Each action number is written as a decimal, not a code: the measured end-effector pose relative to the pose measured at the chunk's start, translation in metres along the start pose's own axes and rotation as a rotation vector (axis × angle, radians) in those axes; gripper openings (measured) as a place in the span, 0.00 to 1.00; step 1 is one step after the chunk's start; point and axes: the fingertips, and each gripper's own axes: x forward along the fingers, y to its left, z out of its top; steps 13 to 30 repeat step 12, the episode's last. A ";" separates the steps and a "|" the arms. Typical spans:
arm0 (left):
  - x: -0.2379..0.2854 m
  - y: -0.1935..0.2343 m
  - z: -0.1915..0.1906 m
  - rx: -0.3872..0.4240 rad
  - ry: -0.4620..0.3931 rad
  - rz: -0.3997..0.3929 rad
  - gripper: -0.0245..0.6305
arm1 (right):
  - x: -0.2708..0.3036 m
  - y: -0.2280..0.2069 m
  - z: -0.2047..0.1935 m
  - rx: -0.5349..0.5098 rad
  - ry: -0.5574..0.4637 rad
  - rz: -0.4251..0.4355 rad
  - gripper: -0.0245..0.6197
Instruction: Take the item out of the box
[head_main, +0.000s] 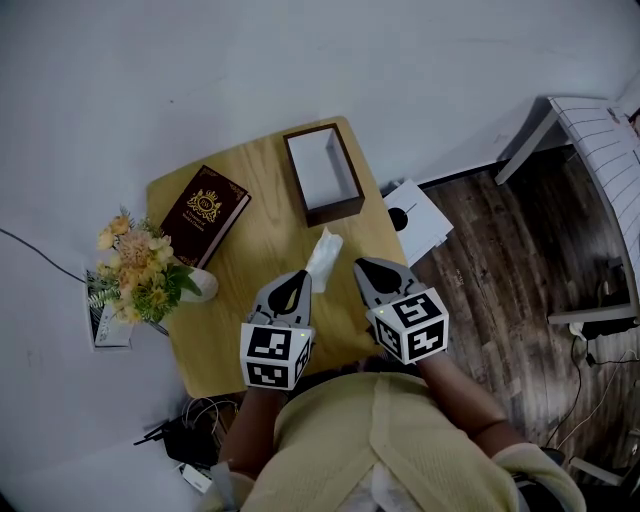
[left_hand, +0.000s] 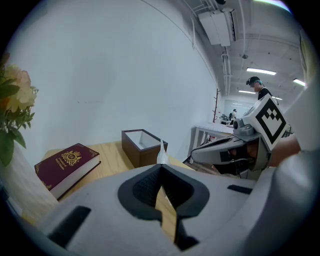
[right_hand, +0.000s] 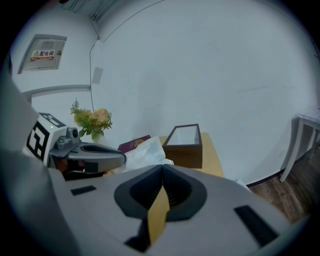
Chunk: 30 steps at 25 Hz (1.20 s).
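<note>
Item: the white crumpled item (head_main: 324, 256) is out of the box, over the bare middle of the bench (head_main: 240, 295).
Long axis: it runs from the near edge of the bench away toward the box, slightly to the right.
Far end: close to the near corner of the open box (head_main: 322, 172), which shows only its pale bottom.
Near end: right at the tips of the left gripper (head_main: 299, 276), straight ahead along its jaws.
Left jaws: closed together, and the item's near end seems pinched at their very tips; the grip looks thin.
Right gripper (head_main: 362, 266): just beside the item on its right, not touching it.
Right jaws: closed on themselves, nothing between them.
Nearer gripper: the left, by contact.
Step in hand: the removal looks done; what is left is probably to lay the item down and let go.
Further out: a maroon book (head_main: 205, 214) and flowers (head_main: 140, 268) on the left, well apart from the item.
</note>
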 end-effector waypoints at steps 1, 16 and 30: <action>0.000 0.001 0.000 0.000 0.000 0.000 0.07 | 0.001 0.000 0.000 0.000 0.001 0.000 0.08; 0.007 0.007 0.000 0.012 0.009 -0.001 0.07 | 0.009 -0.002 0.000 0.000 0.013 0.003 0.08; 0.007 0.007 0.000 0.012 0.009 -0.001 0.07 | 0.009 -0.002 0.000 0.000 0.013 0.003 0.08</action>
